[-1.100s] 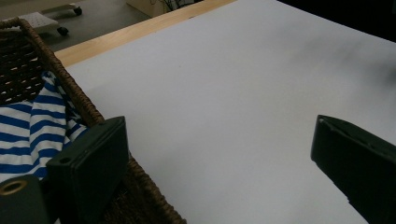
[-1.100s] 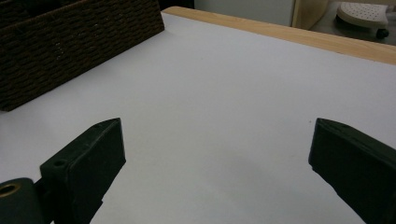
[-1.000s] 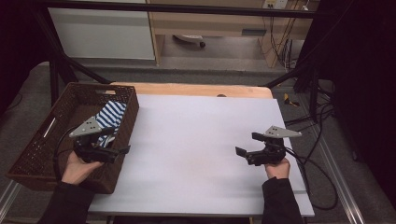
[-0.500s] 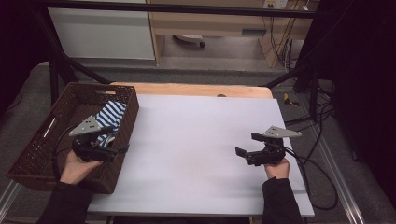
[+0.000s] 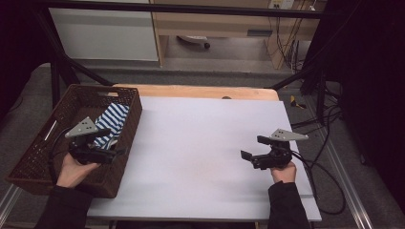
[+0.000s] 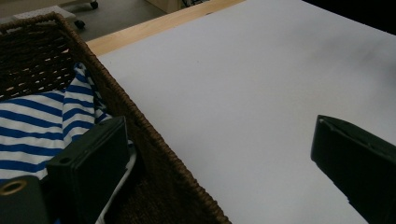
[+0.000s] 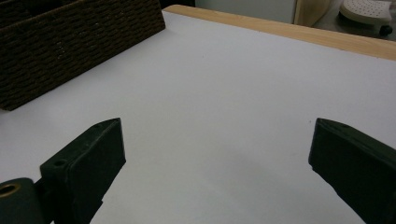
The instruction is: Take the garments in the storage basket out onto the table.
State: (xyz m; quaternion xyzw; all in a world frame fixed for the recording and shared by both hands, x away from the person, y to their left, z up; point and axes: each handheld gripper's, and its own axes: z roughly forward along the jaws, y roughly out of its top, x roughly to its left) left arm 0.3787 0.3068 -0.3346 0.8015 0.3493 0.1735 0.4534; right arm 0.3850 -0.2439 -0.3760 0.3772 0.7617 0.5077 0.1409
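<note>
A dark wicker basket (image 5: pixel 29 164) stands on the left end of the white table top (image 5: pixel 196 138). A blue-and-white striped cloth (image 5: pixel 111 120) lies inside it. My left gripper (image 5: pixel 117 153) is open at the basket's right wall. In the left gripper view the basket rim (image 6: pixel 140 126) runs between the jaws, one jaw over the striped cloth (image 6: pixel 32 126), the other over the table. My right gripper (image 5: pixel 251 148) is open low over the table's right side, pointing left, with nothing between its jaws. The right gripper view has the basket (image 7: pixel 70 42) far ahead of the gripper (image 7: pixel 215 123).
A bare wooden strip (image 5: pixel 191 91) runs along the table's far edge. Cables (image 5: pixel 329 181) trail off the right side by a dark frame. A pale cabinet (image 5: pixel 105 28) stands on the floor beyond the table.
My left gripper has shifted slightly left at the basket. The right gripper has hardly moved.
</note>
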